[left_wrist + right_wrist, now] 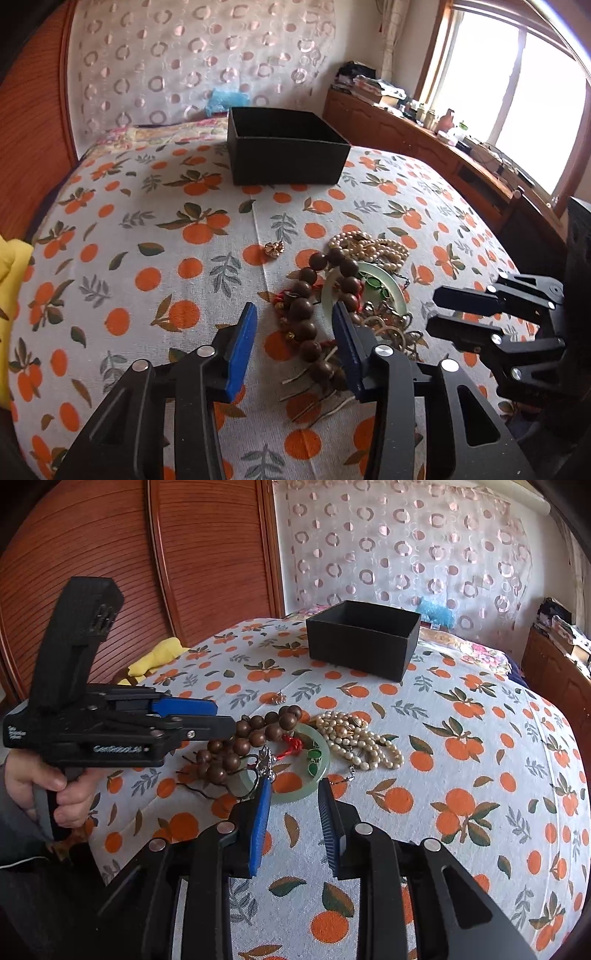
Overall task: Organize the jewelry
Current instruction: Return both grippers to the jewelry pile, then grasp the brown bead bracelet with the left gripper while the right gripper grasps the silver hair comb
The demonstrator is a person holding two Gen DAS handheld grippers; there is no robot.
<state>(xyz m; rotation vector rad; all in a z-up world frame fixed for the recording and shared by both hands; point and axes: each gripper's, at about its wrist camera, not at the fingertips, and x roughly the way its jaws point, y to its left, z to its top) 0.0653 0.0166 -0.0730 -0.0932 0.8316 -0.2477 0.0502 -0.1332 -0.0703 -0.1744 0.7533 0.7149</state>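
Black grippers (293, 794), blue fingers (242, 350), silver screws.

On the orange-print bedspread (147, 229), the left claw (295, 332) straddles a string of brown wooden beads (314, 295), its blue pads apart and not pressing them. Just beyond the beads lie a pale green bangle (328, 295) and a heap of pearls (373, 247); the right claw (439, 310) hovers just beside the bangle. A black box (288, 158) stands open well beyond the beads.
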